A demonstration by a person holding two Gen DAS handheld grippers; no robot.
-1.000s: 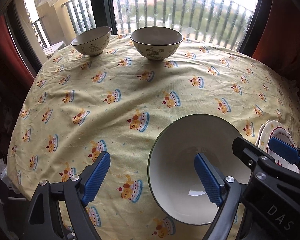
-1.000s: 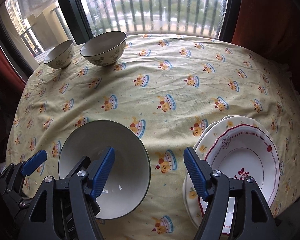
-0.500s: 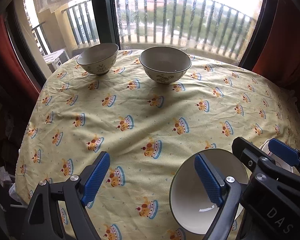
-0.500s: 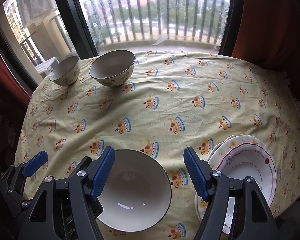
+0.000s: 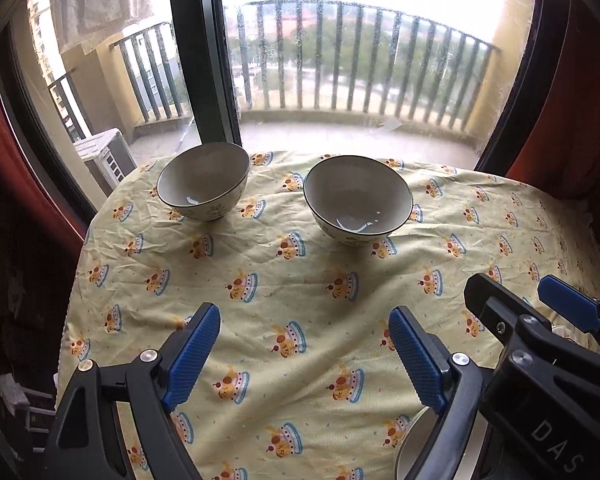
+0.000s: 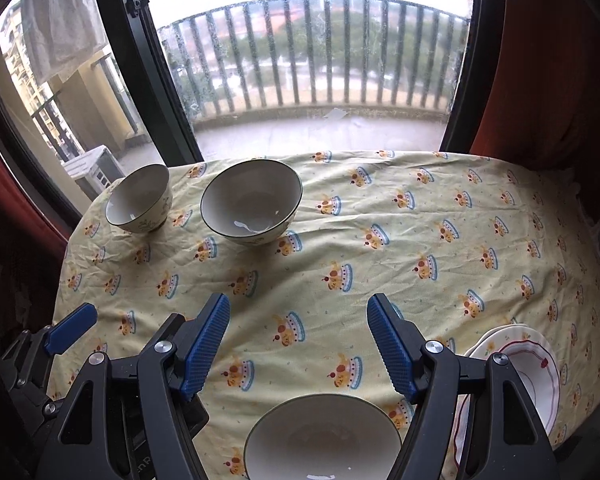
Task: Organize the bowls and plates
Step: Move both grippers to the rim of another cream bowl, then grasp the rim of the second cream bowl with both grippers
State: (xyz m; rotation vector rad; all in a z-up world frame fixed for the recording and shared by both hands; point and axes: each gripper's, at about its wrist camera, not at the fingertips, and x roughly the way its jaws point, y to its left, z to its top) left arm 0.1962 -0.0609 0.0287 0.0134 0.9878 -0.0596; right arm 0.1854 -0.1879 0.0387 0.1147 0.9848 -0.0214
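Two cream bowls stand at the table's far left: a smaller bowl [image 5: 204, 180] [image 6: 139, 198] and a larger bowl [image 5: 358, 199] [image 6: 252, 202]. A third, wide bowl [image 6: 322, 436] sits at the near edge, partly hidden in the left wrist view [image 5: 414, 444]. Stacked red-rimmed plates [image 6: 528, 376] lie near right. My left gripper [image 5: 304, 356] is open and empty above the cloth. My right gripper [image 6: 298, 346] is open and empty, just above and behind the near bowl. The right gripper also shows in the left wrist view [image 5: 540, 320].
A yellow tablecloth with a crown pattern [image 5: 300, 272] [image 6: 380, 248] covers the round table. A window with a dark frame [image 5: 204, 52] and balcony railing stands behind the table. Red curtains [image 6: 540, 60] hang on both sides.
Both grippers have pulled back and tilted up, so the near bowl and plates slid toward the bottom of the views and the far bowls appear lower. Both stay open and empty.
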